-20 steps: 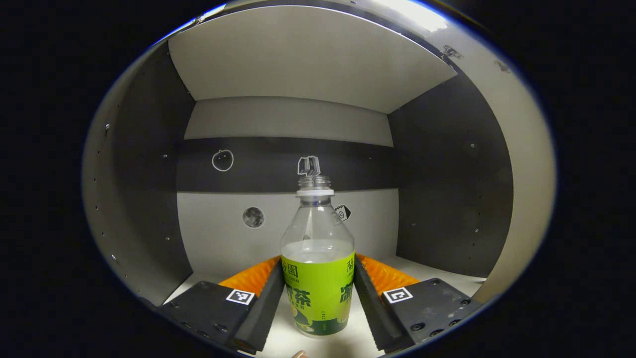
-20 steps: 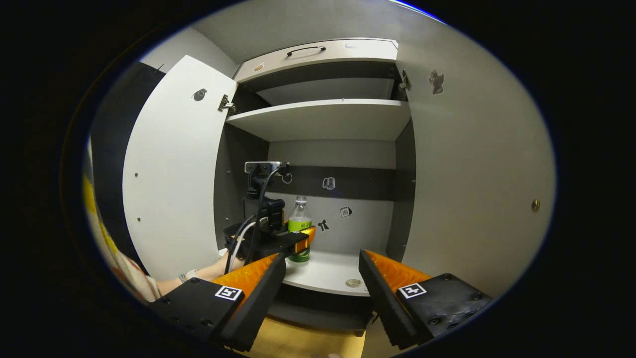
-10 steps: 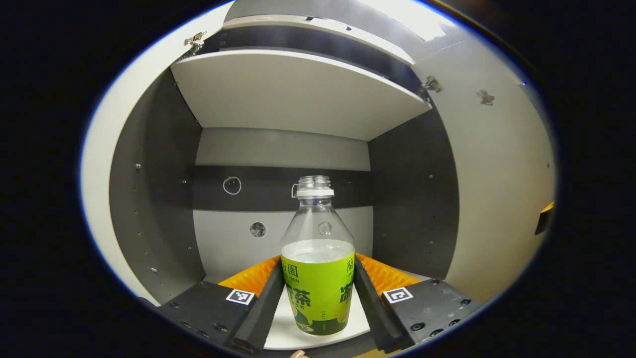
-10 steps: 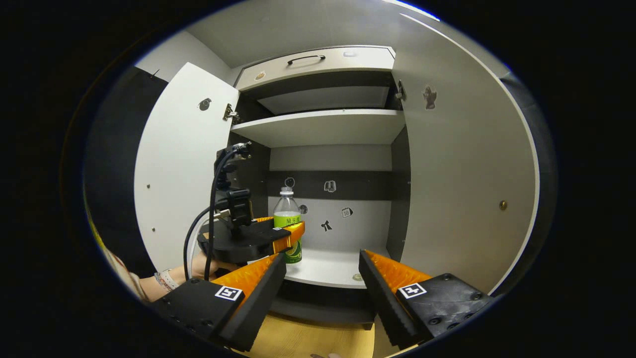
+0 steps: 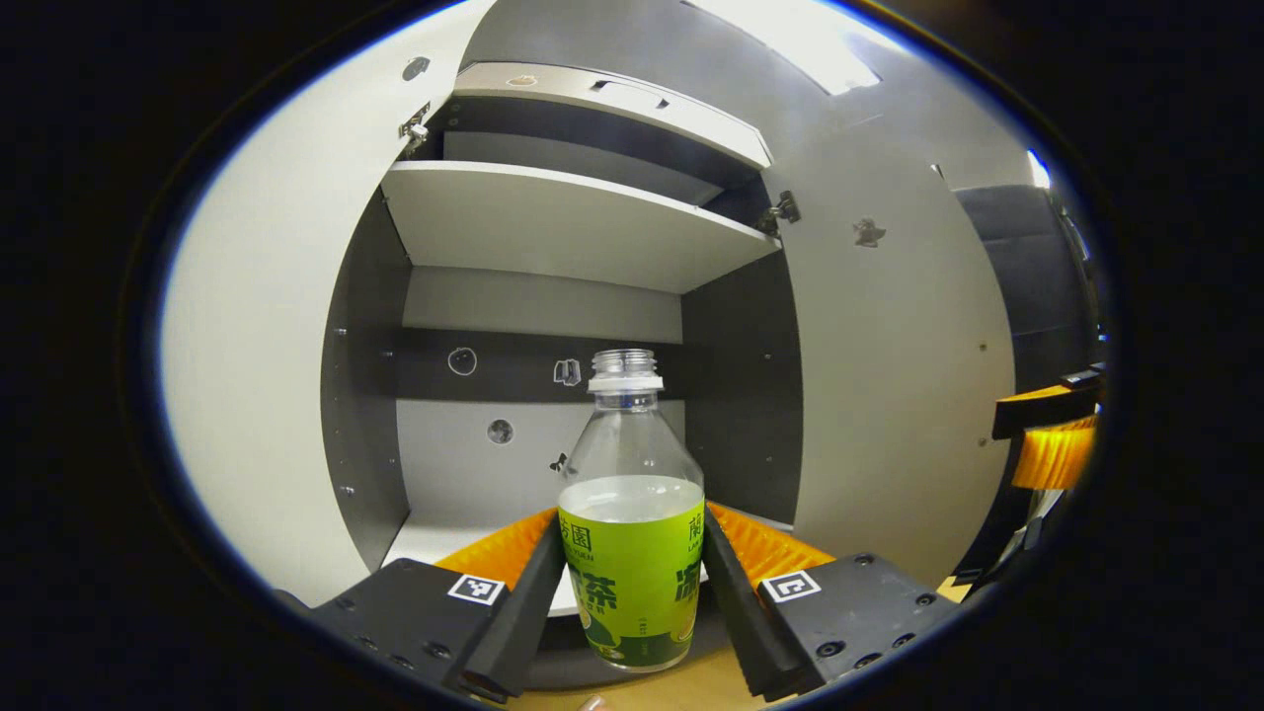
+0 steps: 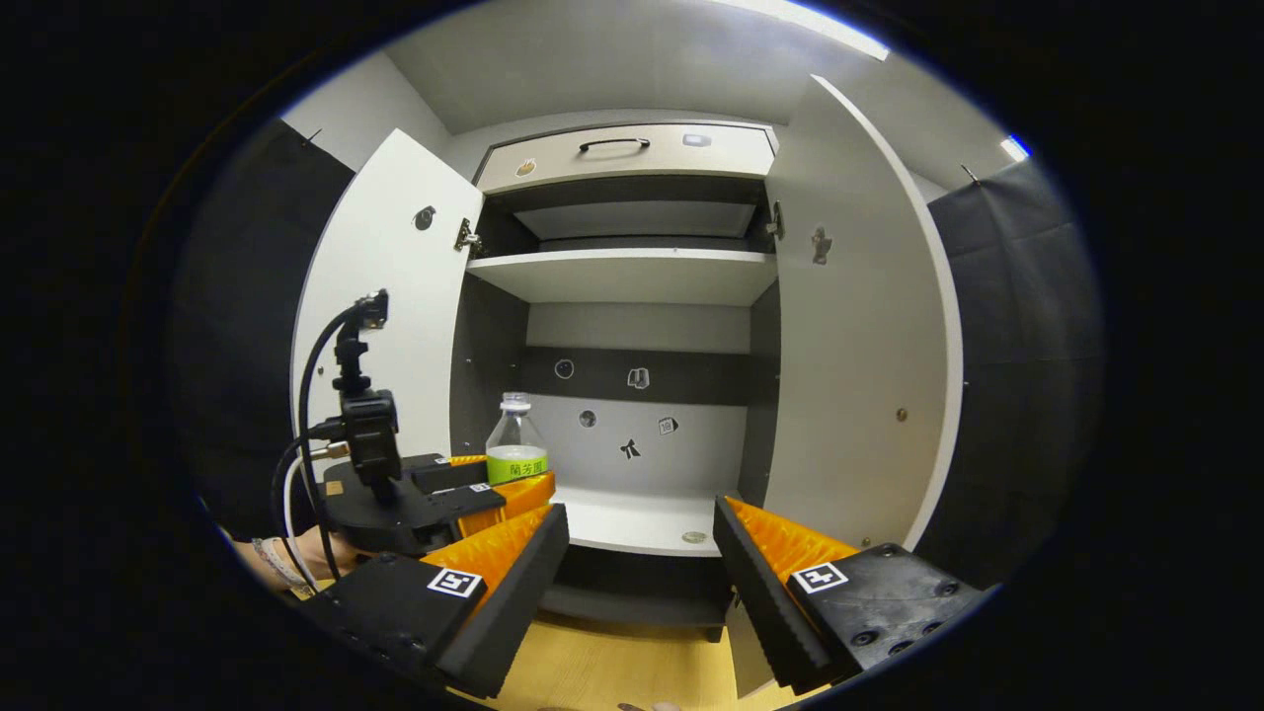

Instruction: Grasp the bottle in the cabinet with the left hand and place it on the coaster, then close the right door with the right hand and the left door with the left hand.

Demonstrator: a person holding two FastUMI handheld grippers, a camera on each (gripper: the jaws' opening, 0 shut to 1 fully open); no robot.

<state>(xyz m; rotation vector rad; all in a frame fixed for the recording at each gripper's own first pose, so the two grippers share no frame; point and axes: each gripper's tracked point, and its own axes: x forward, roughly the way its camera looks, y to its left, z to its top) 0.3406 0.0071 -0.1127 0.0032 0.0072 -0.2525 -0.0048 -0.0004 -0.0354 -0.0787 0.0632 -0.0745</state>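
Bottle point(image 5: 632, 553), part-filled, clamped in left gripper point(image 5: 632, 583).

The left hand-held gripper point(image 6: 494, 491) carries black cables, square markers and a camera mast.

Wooden floor point(image 6: 602, 681), black booth wall point(image 6: 1017, 346), ceiling light point(image 5: 800, 30)

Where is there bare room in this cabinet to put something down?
The lower shelf is mostly bare between the two dark side walls, apart from a small round object near its front edge. The upper shelf looks bare too. It is crowded at the front left, where the left hand-held gripper holds the bottle.
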